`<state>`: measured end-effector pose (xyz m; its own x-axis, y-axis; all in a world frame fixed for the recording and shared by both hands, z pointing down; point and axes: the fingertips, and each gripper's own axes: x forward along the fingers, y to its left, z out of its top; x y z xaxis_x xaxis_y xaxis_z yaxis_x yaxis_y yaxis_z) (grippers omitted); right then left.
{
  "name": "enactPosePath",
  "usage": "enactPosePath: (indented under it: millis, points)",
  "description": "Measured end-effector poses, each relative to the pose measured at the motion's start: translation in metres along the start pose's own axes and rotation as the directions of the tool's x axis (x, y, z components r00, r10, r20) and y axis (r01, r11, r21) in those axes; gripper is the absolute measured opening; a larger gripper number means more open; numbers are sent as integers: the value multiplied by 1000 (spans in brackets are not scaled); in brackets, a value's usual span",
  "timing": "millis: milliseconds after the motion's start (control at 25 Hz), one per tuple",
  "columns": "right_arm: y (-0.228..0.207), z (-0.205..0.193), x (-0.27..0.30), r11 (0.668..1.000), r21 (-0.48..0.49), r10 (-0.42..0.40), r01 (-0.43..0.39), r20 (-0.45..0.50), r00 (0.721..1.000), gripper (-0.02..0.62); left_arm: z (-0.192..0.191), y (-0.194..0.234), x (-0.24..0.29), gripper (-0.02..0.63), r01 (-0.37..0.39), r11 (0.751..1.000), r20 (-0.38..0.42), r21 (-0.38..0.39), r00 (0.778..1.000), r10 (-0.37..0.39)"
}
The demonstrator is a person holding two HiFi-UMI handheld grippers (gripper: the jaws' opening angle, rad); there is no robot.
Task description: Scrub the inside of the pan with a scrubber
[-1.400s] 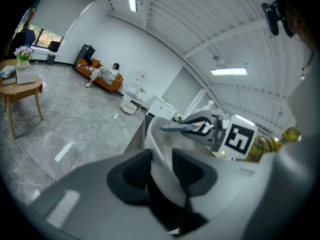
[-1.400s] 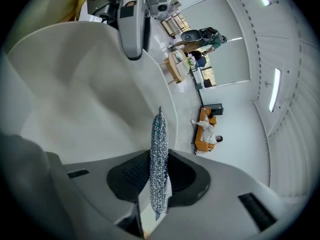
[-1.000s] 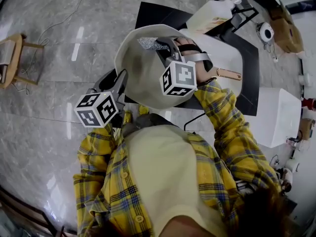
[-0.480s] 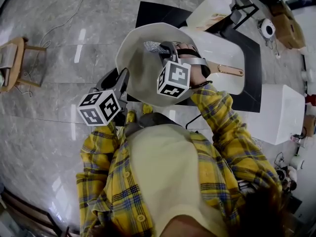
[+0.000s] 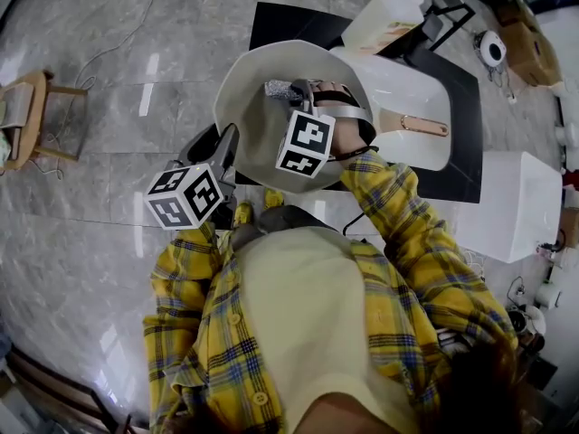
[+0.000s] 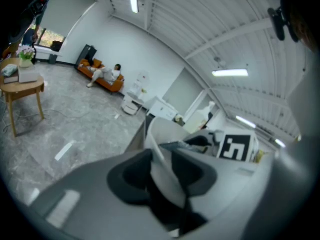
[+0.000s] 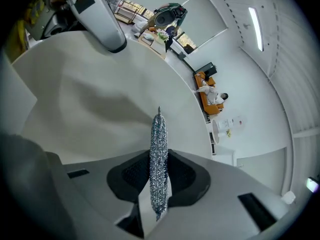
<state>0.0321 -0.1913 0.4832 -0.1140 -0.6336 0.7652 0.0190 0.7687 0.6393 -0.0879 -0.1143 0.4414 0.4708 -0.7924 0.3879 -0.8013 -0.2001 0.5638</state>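
**Scrubber (image 7: 159, 154) poised inside a tilted pan (image 5: 249, 116)**

Both tools are loaded. The left gripper (image 5: 224, 152) is clamped on the pan's rim. In the left gripper view the thin pale wall runs straight between the two dark pads, one pad inside the pan and one outside. That single bite holds the pan up in front of the person's chest, over the near edge of the black mat (image 5: 271, 21). The pan is tipped so its opening faces the other tool.

The right gripper (image 5: 294, 90) has its jaws closed on the silvery mesh scrubber, which is squeezed flat between the pads. A good length stands out past them toward the pan's pale inner wall. From the head view the mesh looks right at that wall, though I cannot confirm contact.

By my judgement the pan is stiff, smooth and probably slick where it is pinched (a rim grip on a glossy wall gives little purchase). Scrubbing pressure far from the clamp will tend to lever the pan around the pads or slide it out. Strokes made nearer the held side, pushing toward the clamp, should sit safer. I cannot make out a handle that would offer a firmer hold.

The scrubber looks light, springy and compressible. Gripped near its middle as it is, the free end can flex against the curve without metal jaw touching the pan.
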Motion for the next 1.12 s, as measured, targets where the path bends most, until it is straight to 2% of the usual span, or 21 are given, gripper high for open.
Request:
enactPosePath:
  millis: [360, 640, 1120]
  points:
    - [18, 14, -2, 998, -24, 65, -64, 42, 997, 83, 1, 0, 1, 132, 3, 1000, -3, 1, 1000, -3]
    - [34, 27, -12, 989, -98, 124, -114, 104, 987, 83, 1, 1, 1, 132, 6, 1000, -6, 4, 1000, -6]
    - [61, 37, -34, 955, -228, 225, -188, 147, 963, 83, 0, 1, 2, 133, 14, 1000, -12, 8, 1000, -14]
